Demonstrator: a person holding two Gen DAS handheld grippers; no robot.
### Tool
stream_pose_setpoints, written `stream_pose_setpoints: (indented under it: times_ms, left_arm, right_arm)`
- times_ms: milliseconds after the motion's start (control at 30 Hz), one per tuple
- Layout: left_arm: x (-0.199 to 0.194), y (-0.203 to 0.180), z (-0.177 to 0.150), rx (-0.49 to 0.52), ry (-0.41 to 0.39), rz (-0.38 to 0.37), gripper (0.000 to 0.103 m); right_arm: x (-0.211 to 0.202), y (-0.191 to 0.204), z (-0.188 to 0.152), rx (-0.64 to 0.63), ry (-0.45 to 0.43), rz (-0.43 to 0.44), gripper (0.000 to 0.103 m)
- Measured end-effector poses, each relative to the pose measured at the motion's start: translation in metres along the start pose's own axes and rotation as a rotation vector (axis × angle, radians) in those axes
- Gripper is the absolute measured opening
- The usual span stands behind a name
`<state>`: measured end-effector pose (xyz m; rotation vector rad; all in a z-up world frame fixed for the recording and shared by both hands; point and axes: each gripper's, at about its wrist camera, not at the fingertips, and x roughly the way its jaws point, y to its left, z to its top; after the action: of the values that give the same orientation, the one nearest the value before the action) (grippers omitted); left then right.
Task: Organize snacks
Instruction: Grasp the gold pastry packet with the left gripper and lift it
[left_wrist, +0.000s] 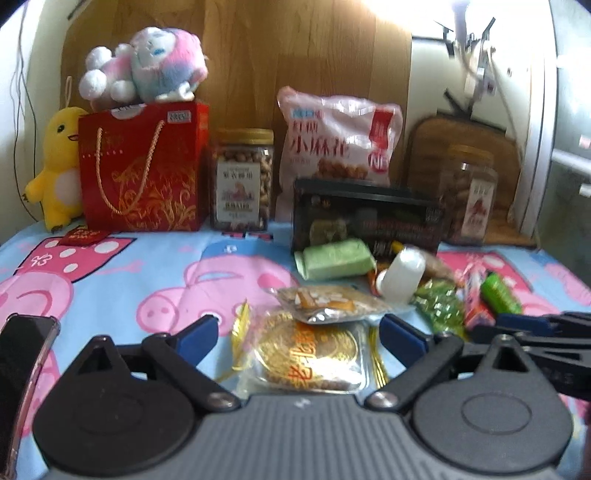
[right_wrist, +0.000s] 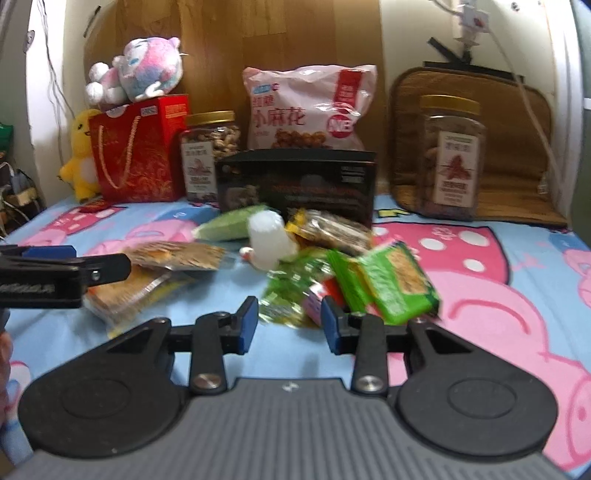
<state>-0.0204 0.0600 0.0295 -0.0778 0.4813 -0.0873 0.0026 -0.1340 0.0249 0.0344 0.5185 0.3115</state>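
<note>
While our left gripper (left_wrist: 299, 332) fingers gape around the crackly, probably brittle pastry pack (left_wrist: 306, 354) (right gripper (right_wrist: 288, 325) half-open, empty), we'd pinch its edges.

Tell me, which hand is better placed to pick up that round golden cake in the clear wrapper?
Probably the left gripper: its wide-open jaws already flank the cake. The right gripper faces the green packets instead.

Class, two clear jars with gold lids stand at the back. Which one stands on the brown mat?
The jar with the red-printed label, far right, apart from the other snacks. The other jar stands on the cartoon sheet beside the red gift bag.
</note>
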Motion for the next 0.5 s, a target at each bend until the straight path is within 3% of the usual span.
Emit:
stream_pose_setpoints:
  times_ms: [167,300,433,500]
  left_arm:
    - [-0.014,0.033,0.014,-0.101,-0.010,-0.054,0.094]
    - [0.003,0.059,0.026,-0.194,0.088,-0.153,0.088]
    - [0.021,0.082,0.025,-0.304,0.188,-0.225,0.077]
    - [0.033,0.089,0.019,-0.345,0.251,-0.283,0.071]
  right_arm:
    - [0.018,0.001,0.010,0.039,0.068,0.110,0.040]
    - [0.033,-0.004,0.019,0.154,0.069,0.219,0.040]
    - [0.040,-0.004,0.014,0.271,0.174,0.418,0.042]
    - [0.041,0.003,0.013,0.277,0.216,0.465,0.042]
